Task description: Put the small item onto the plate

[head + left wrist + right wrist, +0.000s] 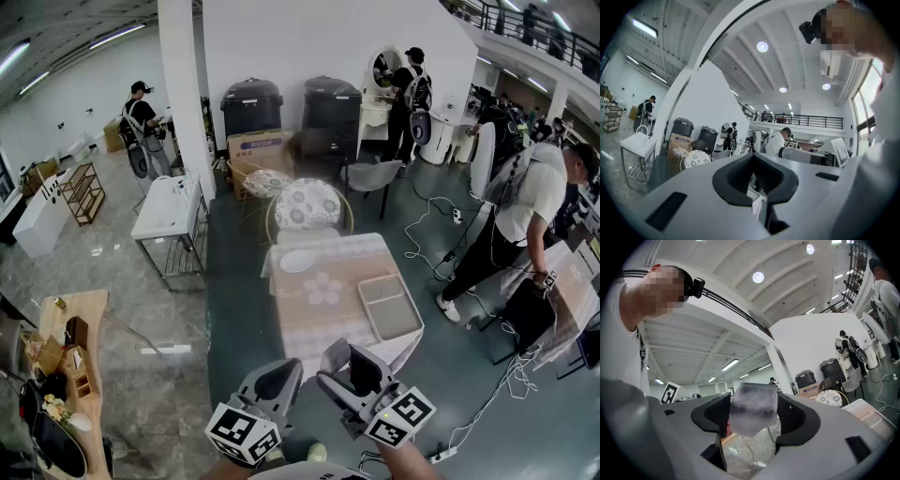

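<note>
A white plate (pixel 298 261) lies at the far left of a table with a floral cloth (pixel 319 314), well ahead of both grippers. In the right gripper view, the right gripper (pixel 752 420) is shut on a small frosted, translucent block (pixel 753 406) that touches both pads. In the head view this gripper (pixel 339 367) is raised near the bottom edge, short of the table, with the grey block (pixel 335 356) between its jaws. Beside it on the left, the left gripper (pixel 274 382) points the same way. In its own view the left gripper (pixel 759 199) looks shut and holds nothing.
A grey rectangular tray (pixel 389 307) sits on the table's right side and also shows as the tray (pixel 869 416) in the right gripper view. A chair with a patterned cushion (pixel 307 203) stands behind the table. A person (pixel 525 220) bends at the right, and cables (pixel 441 234) lie on the floor.
</note>
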The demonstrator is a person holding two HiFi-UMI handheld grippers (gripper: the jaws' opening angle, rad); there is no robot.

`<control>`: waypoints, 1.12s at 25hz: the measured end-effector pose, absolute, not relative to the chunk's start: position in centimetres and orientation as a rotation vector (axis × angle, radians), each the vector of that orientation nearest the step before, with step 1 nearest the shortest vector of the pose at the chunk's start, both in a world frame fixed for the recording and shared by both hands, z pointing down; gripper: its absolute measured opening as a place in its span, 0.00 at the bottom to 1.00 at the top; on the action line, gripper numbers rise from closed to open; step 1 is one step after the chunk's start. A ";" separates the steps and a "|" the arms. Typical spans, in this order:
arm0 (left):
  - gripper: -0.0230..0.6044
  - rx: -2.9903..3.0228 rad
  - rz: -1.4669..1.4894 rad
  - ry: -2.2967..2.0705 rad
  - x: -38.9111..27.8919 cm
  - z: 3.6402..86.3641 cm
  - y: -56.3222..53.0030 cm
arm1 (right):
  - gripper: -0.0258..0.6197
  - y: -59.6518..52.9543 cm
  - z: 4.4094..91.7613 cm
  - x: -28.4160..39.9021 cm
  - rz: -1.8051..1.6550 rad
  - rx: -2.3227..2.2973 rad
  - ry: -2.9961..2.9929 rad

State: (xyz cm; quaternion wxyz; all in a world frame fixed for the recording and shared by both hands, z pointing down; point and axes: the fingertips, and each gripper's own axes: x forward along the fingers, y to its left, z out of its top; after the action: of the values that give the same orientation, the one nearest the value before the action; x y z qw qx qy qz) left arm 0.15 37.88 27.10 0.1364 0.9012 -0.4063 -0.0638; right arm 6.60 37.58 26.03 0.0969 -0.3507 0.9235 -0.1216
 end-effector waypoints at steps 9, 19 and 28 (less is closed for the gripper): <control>0.04 2.615 -0.183 -1.142 -2.9 27.3 36.9 | 0.55 36.7 26.1 3.4 -0.366 -1.070 2.728; 0.04 2.632 -0.153 -1.090 -6.1 28.8 35.0 | 0.55 34.8 26.7 1.7 -0.467 -1.125 2.639; 0.04 2.633 -0.149 -1.039 -7.8 29.9 33.3 | 0.55 33.6 27.4 -0.3 -0.492 -1.160 2.621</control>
State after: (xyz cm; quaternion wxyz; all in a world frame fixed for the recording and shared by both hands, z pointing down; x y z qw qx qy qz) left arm -7.79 33.31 29.87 0.1527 0.9180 -0.3623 -0.0519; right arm -0.28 33.62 27.37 0.1163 -0.3962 0.8951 -0.1680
